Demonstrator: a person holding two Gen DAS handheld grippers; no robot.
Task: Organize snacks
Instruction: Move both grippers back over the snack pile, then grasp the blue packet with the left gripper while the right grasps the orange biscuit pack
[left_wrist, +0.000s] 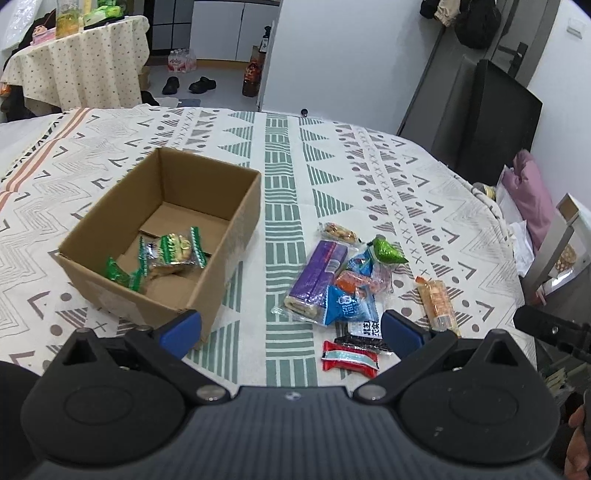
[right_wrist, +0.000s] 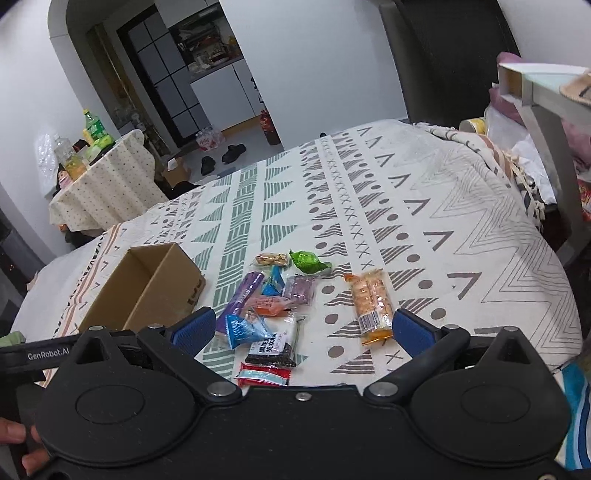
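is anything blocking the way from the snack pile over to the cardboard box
Nothing visible does. Only bare tablecloth lies between the snack pile and the open-topped box, though snacks must clear its wall.

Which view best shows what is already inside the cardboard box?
The left wrist view. It looks down into the cardboard box, showing its floor and the green-edged snack packets lying there. The right wrist view catches the cardboard box from a low side angle: only its rim and walls show, and the contents are hidden.
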